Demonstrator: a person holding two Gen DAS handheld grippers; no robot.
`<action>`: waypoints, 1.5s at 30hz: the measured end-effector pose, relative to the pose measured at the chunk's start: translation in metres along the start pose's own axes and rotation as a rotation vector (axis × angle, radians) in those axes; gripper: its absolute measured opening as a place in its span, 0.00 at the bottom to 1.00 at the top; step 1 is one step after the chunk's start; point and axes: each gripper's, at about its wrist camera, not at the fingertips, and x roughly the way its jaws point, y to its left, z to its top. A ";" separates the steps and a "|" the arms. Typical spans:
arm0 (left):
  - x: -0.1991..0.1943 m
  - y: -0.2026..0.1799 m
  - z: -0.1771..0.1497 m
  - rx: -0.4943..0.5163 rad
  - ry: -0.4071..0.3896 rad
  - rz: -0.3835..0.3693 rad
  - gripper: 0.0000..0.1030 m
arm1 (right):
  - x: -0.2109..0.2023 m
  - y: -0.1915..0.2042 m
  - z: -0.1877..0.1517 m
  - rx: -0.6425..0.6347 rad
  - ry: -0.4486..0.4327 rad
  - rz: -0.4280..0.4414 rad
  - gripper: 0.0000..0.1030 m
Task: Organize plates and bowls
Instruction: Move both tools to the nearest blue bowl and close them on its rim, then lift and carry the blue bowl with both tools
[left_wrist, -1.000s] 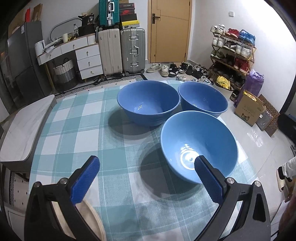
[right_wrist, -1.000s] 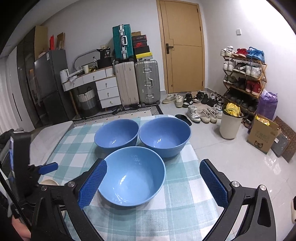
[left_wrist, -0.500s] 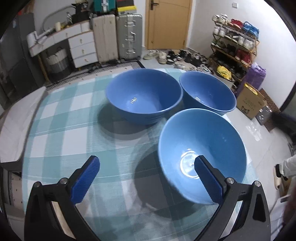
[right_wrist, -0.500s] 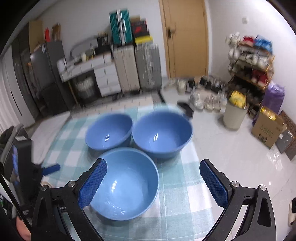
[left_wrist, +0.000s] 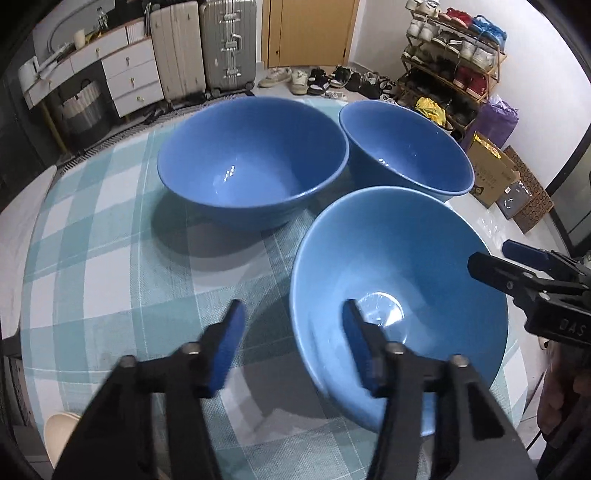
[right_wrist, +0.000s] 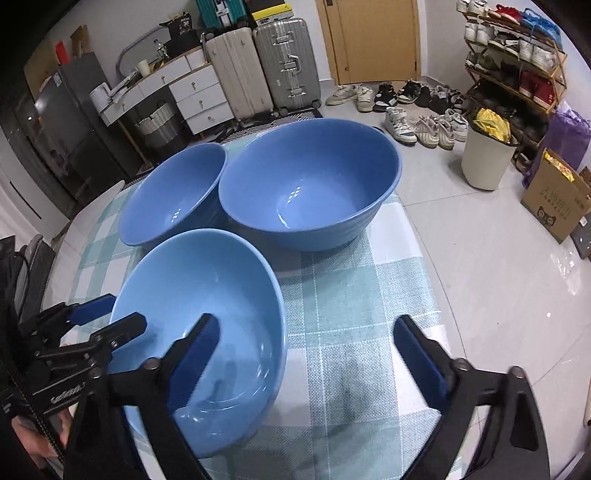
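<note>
Three blue bowls on checked cloth (left_wrist: 110, 258). L gripper (left_wrist: 291, 332) closing astride near bowl (left_wrist: 399, 273) rim, not yet clamped. R gripper (right_wrist: 306, 347) closing astride opposite rim, pads clear.

Three blue bowls (left_wrist: 255, 166) on checked tablecloth (left_wrist: 110, 258)

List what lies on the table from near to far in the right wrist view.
Right gripper, its jaws closing astride the rim of the nearest blue bowl without pressing on it yet → checked tablecloth → two farther blue bowls, side by side: the smaller to the left, the larger to the right.
</note>
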 end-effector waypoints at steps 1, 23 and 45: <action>0.002 0.000 0.000 0.001 0.007 -0.004 0.33 | 0.003 0.000 0.000 -0.004 0.010 0.001 0.74; 0.007 -0.001 -0.015 -0.033 0.102 -0.149 0.16 | 0.009 0.017 -0.019 -0.032 0.056 0.026 0.09; -0.025 -0.008 -0.067 -0.007 0.113 -0.134 0.16 | -0.030 0.031 -0.071 -0.024 0.106 0.050 0.08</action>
